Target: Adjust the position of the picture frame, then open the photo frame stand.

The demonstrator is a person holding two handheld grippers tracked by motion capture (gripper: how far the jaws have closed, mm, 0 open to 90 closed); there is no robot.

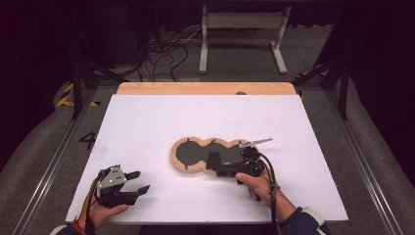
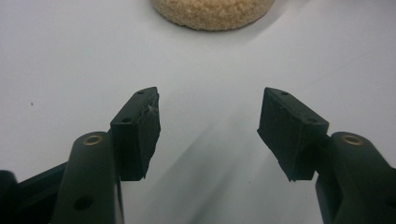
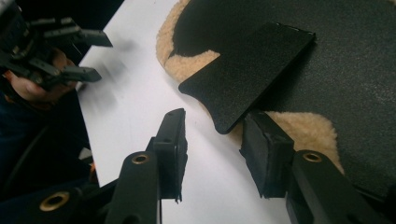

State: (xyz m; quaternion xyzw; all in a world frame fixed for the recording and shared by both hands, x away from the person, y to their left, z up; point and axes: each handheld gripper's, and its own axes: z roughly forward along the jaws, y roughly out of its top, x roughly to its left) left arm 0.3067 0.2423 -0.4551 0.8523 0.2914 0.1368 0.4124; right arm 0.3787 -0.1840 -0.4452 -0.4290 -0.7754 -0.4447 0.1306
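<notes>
On the white table [image 1: 147,122] lies a fleece-edged black piece [image 1: 193,154] shaped like three joined rounds, its dark inner face up and a tan woolly border running around it. It sits a little right of the table's middle, nearer the person's side than the far wooden edge [image 1: 205,88].

The right gripper [image 1: 220,170] is at the near edge of that piece, pointing leftward across it. In the right gripper view, a black flap [image 3: 247,84] of the piece — a tongue-shaped tab with a rounded corner — lies folded over the dark inner face and the woolly border, its tip just above the gap between the jaws. The jaws stand apart, nothing pressed between the pads; one pad [image 3: 261,154] rests just beside the fleece border, the other [image 3: 173,149] hangs over bare white table. The flap's tip is close to the right-hand pad, though whether they touch cannot be told.

The left gripper [image 1: 139,182] is held low over the near left part of the table, well apart from the piece. Its jaws are spread with only bare table between them — the left gripper view shows a rounded fleece edge [image 2: 212,14] farther off ahead.
</notes>
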